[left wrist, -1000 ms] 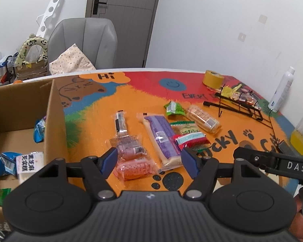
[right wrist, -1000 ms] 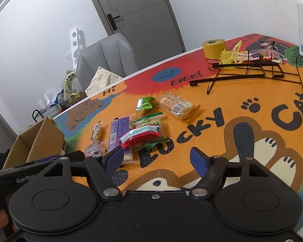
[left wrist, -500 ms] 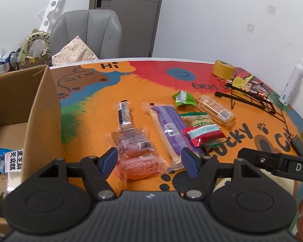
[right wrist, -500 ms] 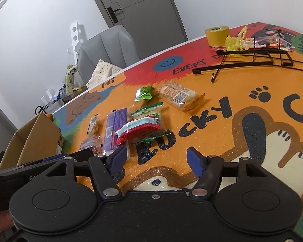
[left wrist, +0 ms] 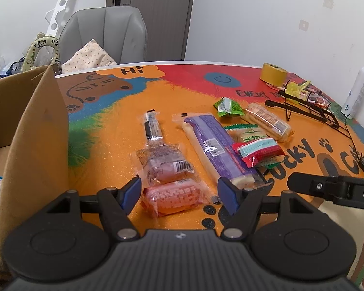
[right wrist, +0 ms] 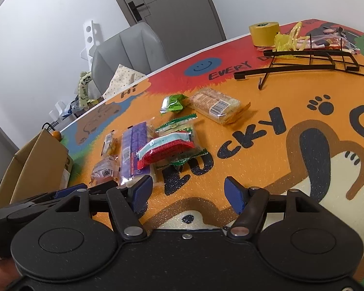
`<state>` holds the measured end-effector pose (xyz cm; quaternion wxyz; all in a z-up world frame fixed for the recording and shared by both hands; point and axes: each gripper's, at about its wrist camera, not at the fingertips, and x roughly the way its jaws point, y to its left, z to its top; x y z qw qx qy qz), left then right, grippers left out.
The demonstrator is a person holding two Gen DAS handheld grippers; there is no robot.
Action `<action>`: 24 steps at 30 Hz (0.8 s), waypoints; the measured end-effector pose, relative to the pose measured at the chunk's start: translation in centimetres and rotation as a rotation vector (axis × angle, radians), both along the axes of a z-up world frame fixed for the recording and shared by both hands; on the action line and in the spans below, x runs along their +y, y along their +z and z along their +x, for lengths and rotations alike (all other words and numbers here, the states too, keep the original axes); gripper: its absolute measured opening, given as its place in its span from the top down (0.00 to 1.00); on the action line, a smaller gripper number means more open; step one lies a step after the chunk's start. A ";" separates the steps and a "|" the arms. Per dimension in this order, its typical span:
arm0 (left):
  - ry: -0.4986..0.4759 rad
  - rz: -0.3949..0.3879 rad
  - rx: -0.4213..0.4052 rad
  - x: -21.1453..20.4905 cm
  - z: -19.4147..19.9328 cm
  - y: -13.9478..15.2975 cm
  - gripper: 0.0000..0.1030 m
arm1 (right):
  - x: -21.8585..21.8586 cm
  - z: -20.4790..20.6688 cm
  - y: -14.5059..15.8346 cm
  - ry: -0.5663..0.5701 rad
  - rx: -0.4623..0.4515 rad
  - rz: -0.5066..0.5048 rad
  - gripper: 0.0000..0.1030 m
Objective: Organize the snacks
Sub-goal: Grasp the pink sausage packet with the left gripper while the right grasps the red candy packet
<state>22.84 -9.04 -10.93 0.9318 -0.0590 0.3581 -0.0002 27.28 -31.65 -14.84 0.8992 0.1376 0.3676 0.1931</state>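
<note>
Our left gripper is spread wide and holds nothing, its blue fingertips flanking the orange-pink snack pack that lies flat on the table mat just ahead of them; whether the pads already touch the wrapper we cannot tell. This looks like the next piece to lift, so we should lower until both tips sit level with the middle of the pack, then close across its short side, catching the solid body and not only the loose film at its ends. Directly behind it, touching or slightly overlapping, lies the clear pack with the barcode label, so we keep our tips low and near and avoid dragging that one along. To the right the long purple bar runs close by our right-hand tip, and we should take care not to trap its near end. Beyond it sit the red and pale-blue packet, the green packets and the cracker pack. The cardboard box stands just to the left, its wall upright and higher than the snacks, so we judge that the lift has to clear that edge before we swing across. Our right gripper is likewise spread and empty, hovering over bare mat to the right of the pile, and it is best kept well apart from the left one's path.
</note>
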 end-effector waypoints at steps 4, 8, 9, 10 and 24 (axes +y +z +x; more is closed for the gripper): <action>-0.010 0.003 0.008 -0.3 -0.2 -0.1 0.40 | 0.0 -0.1 0.0 -0.003 0.001 0.001 0.36; -0.030 -0.007 0.028 -0.4 -0.8 -0.2 0.42 | 0.1 -0.3 0.1 0.000 0.000 0.000 0.36; -0.034 -0.004 0.030 -0.4 -1.0 -0.2 0.42 | 0.1 -0.4 0.1 0.001 -0.001 0.000 0.36; -0.039 0.002 0.035 -0.5 -1.1 -0.2 0.42 | 0.1 -0.5 0.1 0.002 -0.001 0.000 0.36; -0.061 0.009 0.047 -1.8 -2.0 -0.2 0.39 | -0.1 -1.5 0.6 -0.007 -0.009 -0.001 0.35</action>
